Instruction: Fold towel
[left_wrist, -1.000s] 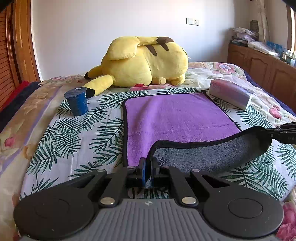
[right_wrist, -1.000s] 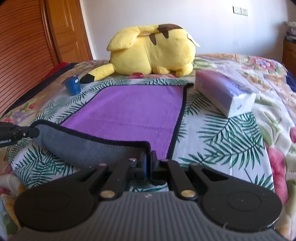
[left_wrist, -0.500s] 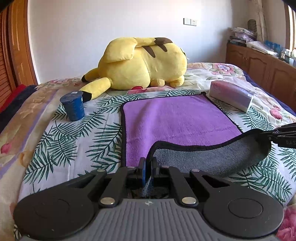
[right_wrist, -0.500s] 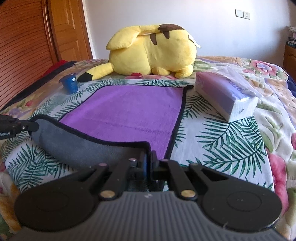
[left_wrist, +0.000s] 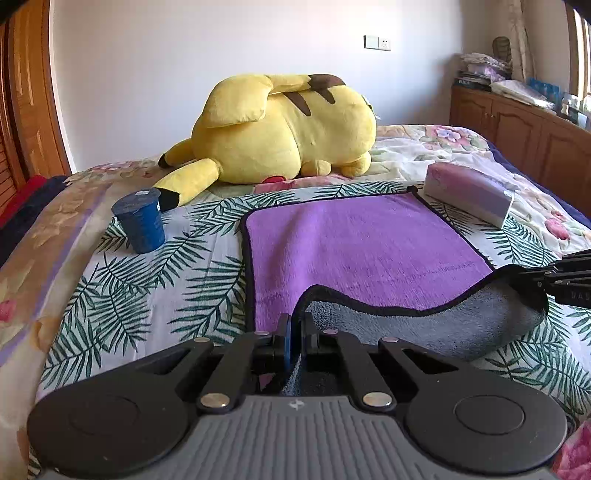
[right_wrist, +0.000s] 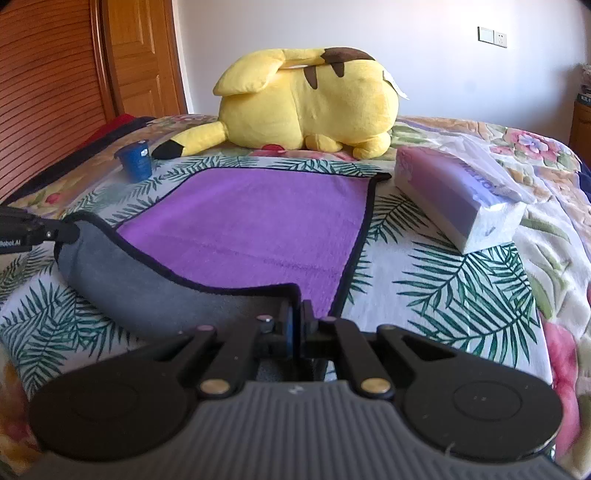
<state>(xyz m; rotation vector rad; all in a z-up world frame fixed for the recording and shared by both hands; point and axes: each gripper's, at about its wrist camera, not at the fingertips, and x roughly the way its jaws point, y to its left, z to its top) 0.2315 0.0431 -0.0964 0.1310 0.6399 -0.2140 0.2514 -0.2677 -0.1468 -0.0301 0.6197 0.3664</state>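
A purple towel (left_wrist: 354, 243) with a grey underside and black trim lies spread on the bed; it also shows in the right wrist view (right_wrist: 251, 229). Its near edge is lifted and rolled away from me, grey side (left_wrist: 424, 328) up. My left gripper (left_wrist: 295, 328) is shut on the near left corner. My right gripper (right_wrist: 297, 314) is shut on the near right corner. Each gripper shows at the side of the other's view, the right one (left_wrist: 554, 280) and the left one (right_wrist: 33, 232).
A big yellow plush toy (left_wrist: 280, 133) lies behind the towel. A blue cup (left_wrist: 140, 221) stands left of the towel. A tissue pack (left_wrist: 469, 192) lies right of it. Wooden cabinets (left_wrist: 524, 129) stand at the right, a wooden door (right_wrist: 144, 59) at the left.
Both grippers have moved forward over the bed with the towel's near edge, so the grey fold reaches further over the purple side. The plush toy and cup look closer.
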